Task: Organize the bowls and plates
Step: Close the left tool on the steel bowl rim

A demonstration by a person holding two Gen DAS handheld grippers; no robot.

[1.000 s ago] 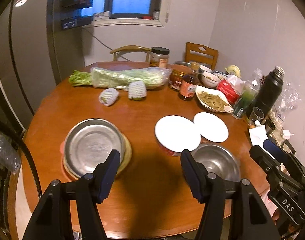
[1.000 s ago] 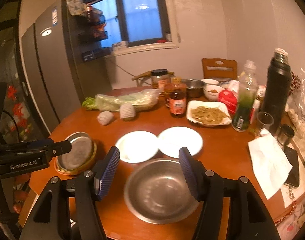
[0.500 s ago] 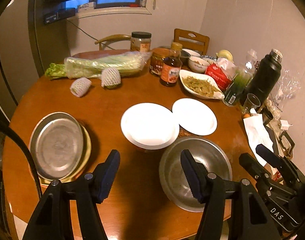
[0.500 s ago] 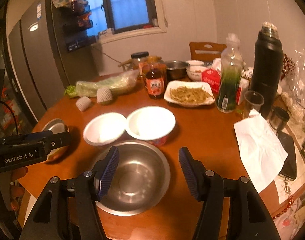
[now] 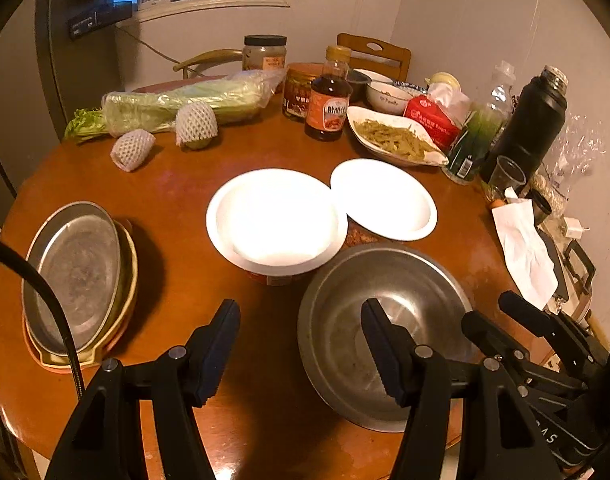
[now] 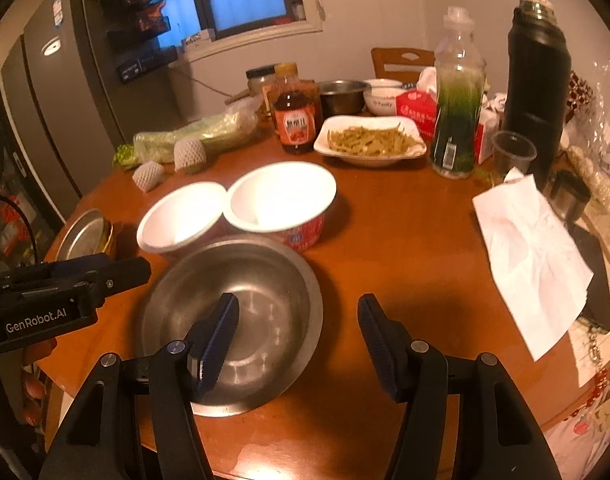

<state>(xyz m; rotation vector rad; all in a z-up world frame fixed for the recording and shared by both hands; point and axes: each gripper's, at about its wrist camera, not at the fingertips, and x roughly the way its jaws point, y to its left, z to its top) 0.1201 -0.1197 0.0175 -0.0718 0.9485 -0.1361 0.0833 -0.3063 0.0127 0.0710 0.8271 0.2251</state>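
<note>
Both tongs, left tongs [image 5: 301, 346] and right tongs [image 6: 299, 342], are hanging apart and empty over the steel bowl [image 6: 241, 312] (nearest on the tabletop [image 6: 405, 240]); two white paper bowls [image 6: 281, 200] are sitting just behind it.

Grey round steel bowl [image 6: 241, 312], white round paper bowl with red printed wall [image 6: 283, 208], reddish-brown round wooden tabletop [image 6: 401, 248], dark blue ribbed fingers [image 6: 219, 338], tall black flask [image 6: 537, 80] at two o'clock

steel bowl [image 5: 385, 320] front | two paper bowls [image 5: 277, 220] behind | plates [image 5: 73, 272] left
</note>
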